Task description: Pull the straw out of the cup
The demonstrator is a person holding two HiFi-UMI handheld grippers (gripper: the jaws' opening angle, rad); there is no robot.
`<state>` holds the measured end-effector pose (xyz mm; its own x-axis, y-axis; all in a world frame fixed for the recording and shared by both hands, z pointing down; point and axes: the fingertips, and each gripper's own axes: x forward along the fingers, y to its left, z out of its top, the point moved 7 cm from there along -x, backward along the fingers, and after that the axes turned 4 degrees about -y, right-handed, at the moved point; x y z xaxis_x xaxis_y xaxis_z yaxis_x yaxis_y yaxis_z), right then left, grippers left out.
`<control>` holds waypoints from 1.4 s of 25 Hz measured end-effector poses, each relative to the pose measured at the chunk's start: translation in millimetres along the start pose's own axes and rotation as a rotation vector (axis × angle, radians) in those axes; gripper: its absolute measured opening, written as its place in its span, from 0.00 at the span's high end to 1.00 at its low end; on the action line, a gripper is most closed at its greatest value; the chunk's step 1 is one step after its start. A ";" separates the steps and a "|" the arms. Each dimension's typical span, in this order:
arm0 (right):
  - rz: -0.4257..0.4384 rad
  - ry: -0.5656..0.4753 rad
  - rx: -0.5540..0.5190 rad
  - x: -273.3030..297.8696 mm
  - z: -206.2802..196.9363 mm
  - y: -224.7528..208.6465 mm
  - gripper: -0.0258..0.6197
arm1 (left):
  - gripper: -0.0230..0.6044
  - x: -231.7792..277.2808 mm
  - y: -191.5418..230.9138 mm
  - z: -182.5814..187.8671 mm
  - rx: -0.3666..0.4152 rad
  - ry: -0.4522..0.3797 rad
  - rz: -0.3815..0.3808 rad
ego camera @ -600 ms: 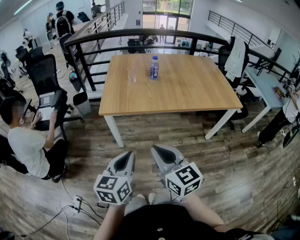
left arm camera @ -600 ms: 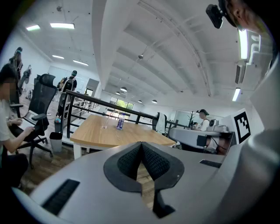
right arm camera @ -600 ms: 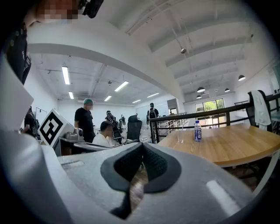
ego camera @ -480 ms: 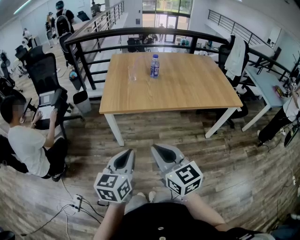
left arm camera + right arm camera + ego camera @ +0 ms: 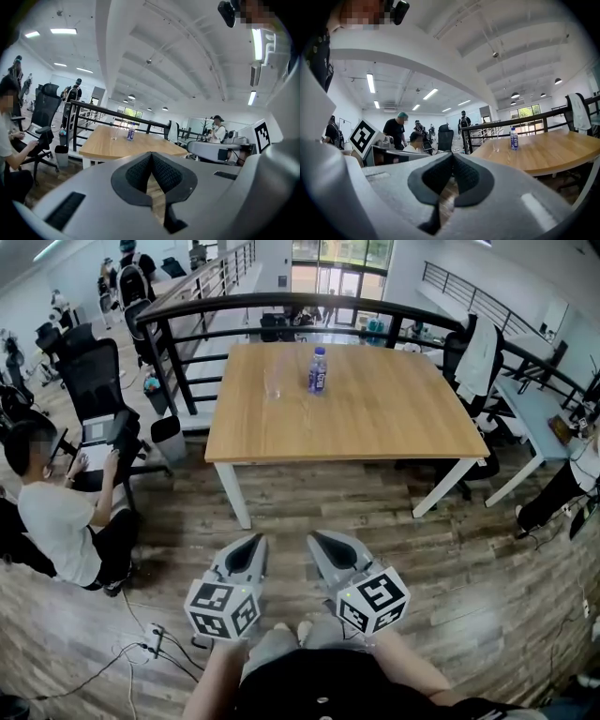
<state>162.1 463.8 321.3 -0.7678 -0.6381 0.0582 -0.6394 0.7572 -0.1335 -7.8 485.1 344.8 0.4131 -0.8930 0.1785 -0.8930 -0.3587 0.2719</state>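
Observation:
A clear cup stands on the far left part of the wooden table, with a thin straw leaning out of it. A blue-labelled water bottle stands just to its right. Both grippers hang low in front of my body, well short of the table. My left gripper is shut with nothing in it, and so is my right gripper. In the left gripper view the cup and the bottle are small and distant. The right gripper view shows the cup and bottle equally far off.
A black railing runs behind the table. A person sits at the left by a black office chair. A power strip with cables lies on the wood floor at the left. A white desk stands at the right.
The view has shifted a little, so the table sits slightly further right in the picture. Both grippers stay shut, in about the same place before me.

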 end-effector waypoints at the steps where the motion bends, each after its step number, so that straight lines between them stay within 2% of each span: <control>1: 0.006 0.001 -0.004 1.6 -0.2 -0.6 0.96 | 0.94 0.3 -1.0 0.6 -0.001 -0.009 -0.014; 6: 0.009 0.000 -0.009 7.5 0.7 -16.7 0.96 | 0.94 10.5 -9.5 0.6 -0.004 -0.040 -0.087; 12: 0.039 0.007 -0.015 3.2 -11.2 -33.8 0.96 | 0.94 24.5 -11.7 -5.3 0.019 -0.034 -0.049; 20: 0.068 0.056 0.023 4.7 -24.6 -54.1 0.96 | 0.94 46.0 -14.0 -14.3 -0.031 -0.016 -0.021; 27: 0.025 0.007 0.030 41.6 -22.5 -82.1 0.96 | 0.94 84.3 21.2 -10.3 -0.055 -0.006 -0.029; 30: 0.012 0.002 0.039 72.2 -21.3 -94.4 0.96 | 0.94 106.0 46.8 0.7 -0.055 -0.007 -0.048; 35: 0.002 -0.033 0.048 134.2 -6.3 -113.5 0.96 | 0.94 148.4 96.0 21.1 -0.100 -0.011 -0.082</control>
<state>131.4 293.2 350.5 -0.7668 -0.6414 0.0255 -0.6346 0.7514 -0.1807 -36.0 312.4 377.4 0.4818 -0.8649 0.1410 -0.8335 -0.4026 0.3784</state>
